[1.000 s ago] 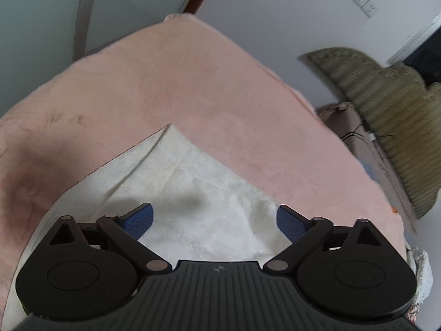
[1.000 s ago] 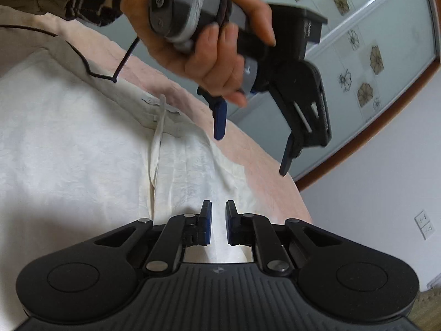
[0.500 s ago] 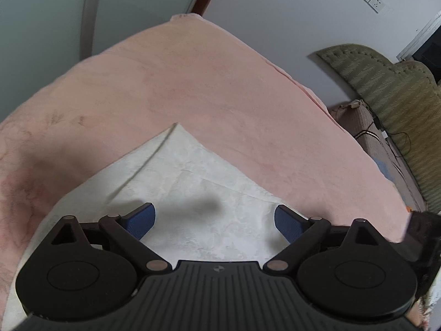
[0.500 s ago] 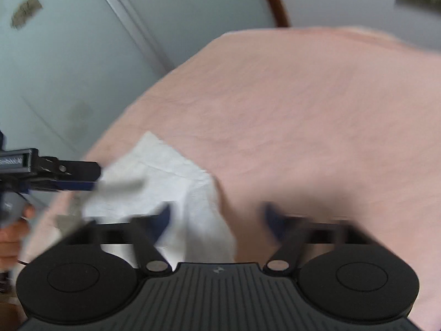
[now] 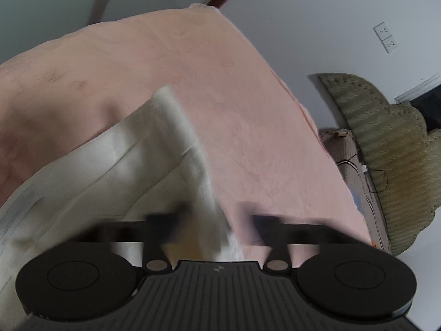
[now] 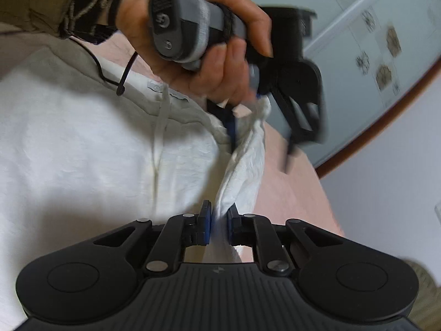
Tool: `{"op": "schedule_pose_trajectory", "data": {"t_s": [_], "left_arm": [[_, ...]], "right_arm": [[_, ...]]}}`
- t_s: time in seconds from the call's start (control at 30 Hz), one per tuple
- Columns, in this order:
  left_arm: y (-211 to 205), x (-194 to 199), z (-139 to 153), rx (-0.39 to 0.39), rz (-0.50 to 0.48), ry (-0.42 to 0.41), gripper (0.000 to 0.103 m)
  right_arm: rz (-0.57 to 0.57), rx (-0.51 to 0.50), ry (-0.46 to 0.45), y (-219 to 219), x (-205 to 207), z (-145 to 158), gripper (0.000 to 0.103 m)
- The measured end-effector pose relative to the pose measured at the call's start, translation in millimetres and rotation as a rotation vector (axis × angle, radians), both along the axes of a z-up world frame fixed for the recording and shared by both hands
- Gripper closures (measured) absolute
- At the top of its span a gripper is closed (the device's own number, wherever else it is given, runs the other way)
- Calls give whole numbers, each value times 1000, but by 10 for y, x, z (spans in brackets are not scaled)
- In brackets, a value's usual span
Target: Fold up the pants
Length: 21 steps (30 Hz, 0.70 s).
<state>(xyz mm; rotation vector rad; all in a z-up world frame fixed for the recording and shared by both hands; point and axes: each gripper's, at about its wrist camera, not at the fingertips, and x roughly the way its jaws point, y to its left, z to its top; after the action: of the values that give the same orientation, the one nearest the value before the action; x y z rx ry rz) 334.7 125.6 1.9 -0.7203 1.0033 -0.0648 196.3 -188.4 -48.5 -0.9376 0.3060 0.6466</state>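
The white pants (image 6: 82,151) lie spread on the pink bed cover (image 5: 234,104). My right gripper (image 6: 219,220) is shut on a bunched edge of the pants, which rises between its blue pads. In the same view the hand-held left gripper (image 6: 259,115) hangs above the waistband and drawstring (image 6: 160,127), with lifted cloth at its fingers. In the left wrist view the fingers (image 5: 162,223) are motion-blurred, and a fold of the pants (image 5: 176,143) runs up between them. Whether that gripper is shut on the cloth is unclear.
The bed's far edge meets a grey wall and glass wardrobe doors (image 6: 372,27). An olive upholstered headboard (image 5: 386,143) and a bedside unit with cables (image 5: 355,171) stand to the right of the bed. Wall sockets (image 5: 386,37) sit above.
The right gripper has swung back over the waistband and shut on an edge of the pants. The left gripper's fingers have moved inward around a raised fold of cloth, blurred by motion.
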Motion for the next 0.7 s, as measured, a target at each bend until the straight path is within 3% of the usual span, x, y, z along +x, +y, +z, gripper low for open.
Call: {"op": "schedule_pose_trajectory", "data": {"t_s": [0.03,0.2,0.3,0.43,0.57,0.7], "left_arm": [[14,-106,32,7,4,-17,96],[54,-999,320,93,-21,-206,97],[142,-1545,432,112,-69,-260,97],[271,-2091,373,132,-93,-247,97],[319,-2467,257,212,-90,-211,97],[409,-2642,50,249,-77,-158,95]], "right_arm": [[-19,17,2,-7,-19,-7,92],[-62,178,76,-56,-286,112,92],[-56,268,153,-146,-606,277,92],[-45,361,287,-202,-1068,345,92],[-40,406,377,-97,-1351,240,92],[-47,406,412,9,-1491,77,92]]}}
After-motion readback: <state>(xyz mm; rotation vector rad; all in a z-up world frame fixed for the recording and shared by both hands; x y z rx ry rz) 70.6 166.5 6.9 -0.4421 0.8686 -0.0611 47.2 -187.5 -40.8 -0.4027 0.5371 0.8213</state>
